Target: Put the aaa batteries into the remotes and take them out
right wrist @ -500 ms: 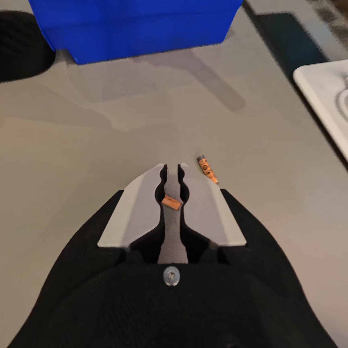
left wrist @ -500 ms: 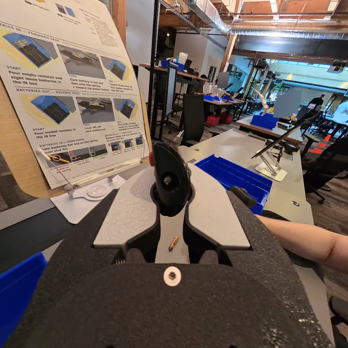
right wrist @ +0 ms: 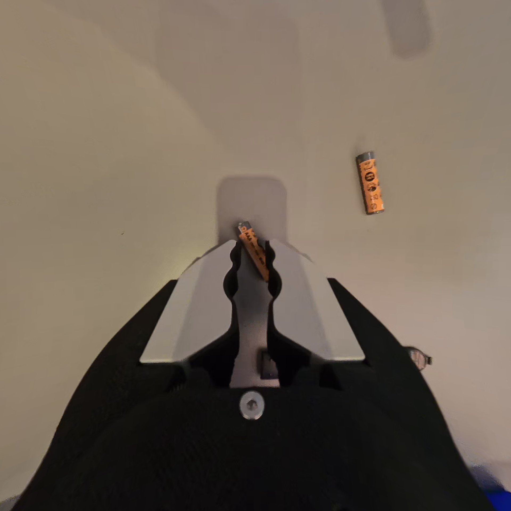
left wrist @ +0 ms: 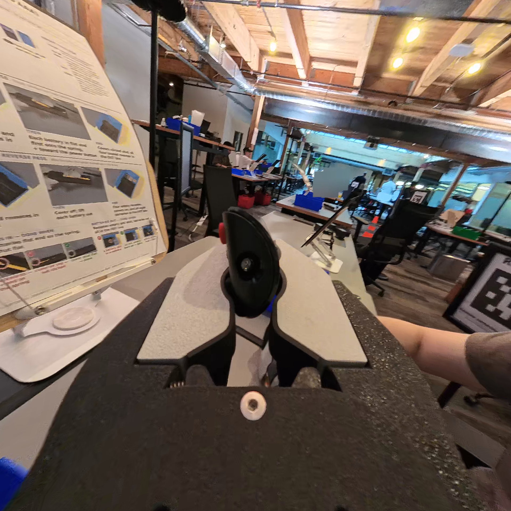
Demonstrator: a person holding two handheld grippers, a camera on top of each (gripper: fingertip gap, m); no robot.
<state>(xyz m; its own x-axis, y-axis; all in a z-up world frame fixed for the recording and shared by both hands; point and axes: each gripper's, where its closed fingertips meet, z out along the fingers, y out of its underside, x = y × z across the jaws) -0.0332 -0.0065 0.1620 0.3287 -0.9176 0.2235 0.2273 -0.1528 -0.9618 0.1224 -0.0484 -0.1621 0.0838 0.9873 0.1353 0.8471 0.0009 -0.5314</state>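
My left gripper (left wrist: 249, 244) is shut on a black remote (left wrist: 250, 265). The remote stands up between the fingers, seen end-on, with a red button on its left edge. My right gripper (right wrist: 251, 243) points down at the grey table (right wrist: 110, 138), close to it. An orange AAA battery (right wrist: 253, 250) sits slanted between its nearly closed fingertips, with the far end sticking out past the tips. A second orange battery (right wrist: 370, 183) lies loose on the table to the right, ahead of the tips.
An instruction sheet (left wrist: 69, 166) on a white stand stands at the left. A person's forearm (left wrist: 431, 356) comes in from the right. A blue bin corner (left wrist: 9, 472) shows at the lower left. A small metal item (right wrist: 419, 359) lies by my right gripper.
My left gripper has tilted upward with the remote, so the table battery has left its view. My right gripper has swung down closer to the table. The blue bin is gone from its view.
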